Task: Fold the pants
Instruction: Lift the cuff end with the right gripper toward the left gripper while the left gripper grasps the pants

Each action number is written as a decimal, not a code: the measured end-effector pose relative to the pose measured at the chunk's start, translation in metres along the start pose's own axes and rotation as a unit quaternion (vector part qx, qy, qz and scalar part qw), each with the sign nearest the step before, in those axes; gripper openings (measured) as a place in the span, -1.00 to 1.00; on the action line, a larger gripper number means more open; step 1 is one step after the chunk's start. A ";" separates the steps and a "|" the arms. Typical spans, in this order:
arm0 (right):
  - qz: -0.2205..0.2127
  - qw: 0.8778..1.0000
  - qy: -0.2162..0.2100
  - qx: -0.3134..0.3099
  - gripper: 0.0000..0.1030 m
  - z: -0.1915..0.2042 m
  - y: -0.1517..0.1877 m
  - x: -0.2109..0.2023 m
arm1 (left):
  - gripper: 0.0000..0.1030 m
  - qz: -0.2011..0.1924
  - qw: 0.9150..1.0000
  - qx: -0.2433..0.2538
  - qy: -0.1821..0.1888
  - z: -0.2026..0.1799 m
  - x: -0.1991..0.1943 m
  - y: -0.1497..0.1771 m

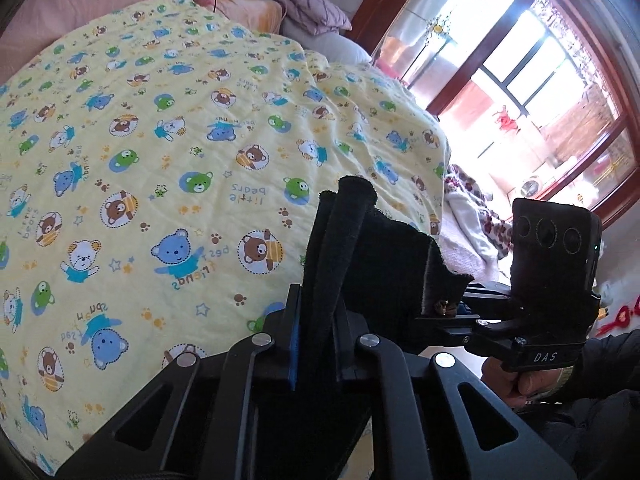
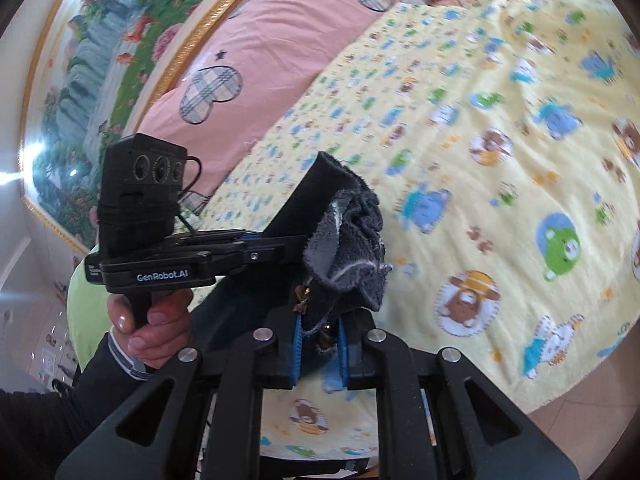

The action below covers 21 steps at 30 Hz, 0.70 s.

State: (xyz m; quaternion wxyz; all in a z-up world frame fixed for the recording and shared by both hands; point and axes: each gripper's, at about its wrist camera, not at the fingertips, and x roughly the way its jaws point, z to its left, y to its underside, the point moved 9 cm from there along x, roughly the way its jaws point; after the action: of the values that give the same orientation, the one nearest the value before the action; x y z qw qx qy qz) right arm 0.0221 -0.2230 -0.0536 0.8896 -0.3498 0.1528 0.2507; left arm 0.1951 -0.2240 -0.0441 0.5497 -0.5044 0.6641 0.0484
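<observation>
Two hand-held grippers share one dark garment above a bed. I use the yellow bear-print quilt [image 1: 160,140] that covers the bed as my landmark.

My left gripper [image 1: 316,344] hangs over the near edge of the quilt. Its jaws are nearly closed, pinching a thick band of the black pants [image 1: 352,248], which stand up from the jaws in folded layers. The fabric stretches sideways from there to my right gripper [image 1: 448,300], seen past the quilt's corner, by the window side of the room. A hand [image 1: 516,380] in a dark sleeve grips its handle.

From the right wrist camera, my right gripper's jaws are also nearly closed, clamping a bunched piece of the pants with a grey fleecy lining and a small metal zip pull. The cloth rises clear of the quilt, which lies beneath and beyond it. The left gripper appears beside it, at the quilt's near edge, held by a hand [image 2: 148,320] around its black handle. A pink duvet [image 2: 248,60] lies at the far side of the quilt.
</observation>
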 end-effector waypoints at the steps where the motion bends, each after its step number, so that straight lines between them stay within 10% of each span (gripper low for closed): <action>1: -0.002 1.000 -0.007 -0.010 -0.70 0.008 -0.002 0.000 | -0.79 -0.006 1.000 -0.003 0.002 0.000 -0.005 0.000; 21: 0.050 0.978 -0.133 -0.153 -0.70 0.141 0.019 0.051 | -0.80 -0.130 0.988 -0.082 -0.023 0.038 -0.111 0.060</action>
State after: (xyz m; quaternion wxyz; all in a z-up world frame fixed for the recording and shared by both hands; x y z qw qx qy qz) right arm 0.0675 -0.0952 0.0134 0.8243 -0.4374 0.0105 0.3593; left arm 0.1648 -0.1030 -0.0017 0.5233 -0.6283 0.5741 0.0424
